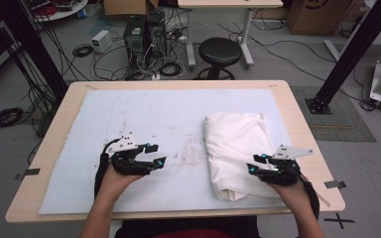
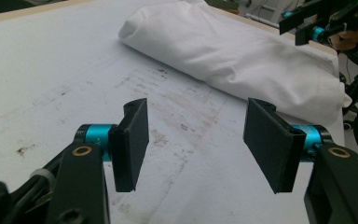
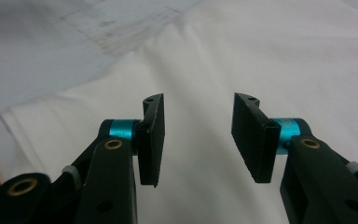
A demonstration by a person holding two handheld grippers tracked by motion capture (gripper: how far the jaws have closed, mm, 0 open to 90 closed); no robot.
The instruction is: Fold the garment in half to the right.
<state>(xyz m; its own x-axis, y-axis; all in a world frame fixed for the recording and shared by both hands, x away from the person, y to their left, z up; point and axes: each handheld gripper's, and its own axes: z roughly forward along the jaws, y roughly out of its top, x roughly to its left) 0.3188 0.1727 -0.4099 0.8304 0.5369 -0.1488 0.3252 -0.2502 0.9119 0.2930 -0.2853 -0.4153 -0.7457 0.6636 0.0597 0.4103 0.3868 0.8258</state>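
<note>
Hovering over the near right part of the folded white cloth (image 1: pixel 235 151), the right gripper (image 1: pixel 256 163) has its jaws apart with nothing pinched, cloth just below them. That bundle lies on the right half of the stained white mat (image 1: pixel 144 124). Off to its left, well apart, the left gripper (image 1: pixel 155 154) sits over bare mat, jaws spread and empty too.

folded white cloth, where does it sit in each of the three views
High view: the folded white cloth lies right of centre on the pale mat.
Left gripper view: upper right, beyond the jaws.
Right gripper view: directly under the open jaws.
Shared landmark: the smudged stains beside the cloth.
</note>
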